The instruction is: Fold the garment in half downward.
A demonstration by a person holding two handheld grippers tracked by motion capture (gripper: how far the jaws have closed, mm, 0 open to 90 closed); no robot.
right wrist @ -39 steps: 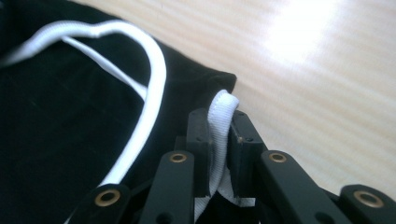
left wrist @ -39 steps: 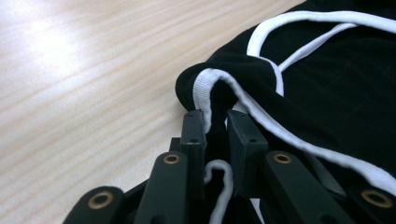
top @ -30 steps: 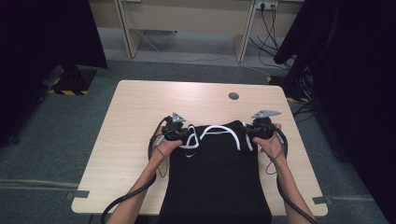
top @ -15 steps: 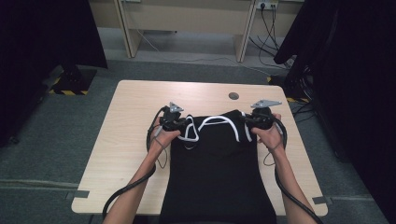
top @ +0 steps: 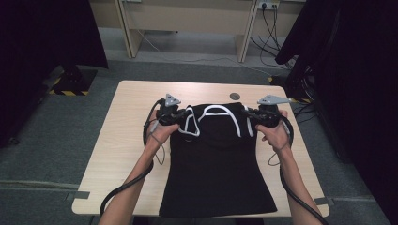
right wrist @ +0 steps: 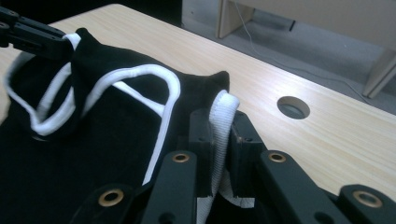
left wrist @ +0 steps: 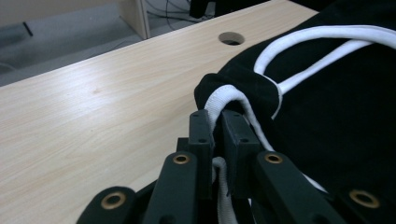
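A black tank top (top: 216, 164) with white trim lies spread down the middle of the wooden table (top: 122, 140), its hem at the near edge. My left gripper (top: 180, 115) is shut on the white-edged left shoulder strap (left wrist: 224, 100), the trim pinched between its pads. My right gripper (top: 248, 116) is shut on the right shoulder strap (right wrist: 220, 116). Both straps are raised a little off the table, and the neckline (top: 220, 112) sags between them. In the right gripper view the left gripper (right wrist: 32, 32) holds the far strap at top left.
A round cable hole (top: 234, 96) sits in the table just beyond the garment. Desk legs and cables (top: 263, 18) stand on the grey floor behind. Black curtains (top: 347, 70) hang at both sides. Bare wood lies left and right of the top.
Both grippers have risen and moved slightly toward the far edge, lifting the top's shoulder end off the table. The jaws stayed closed on the straps.
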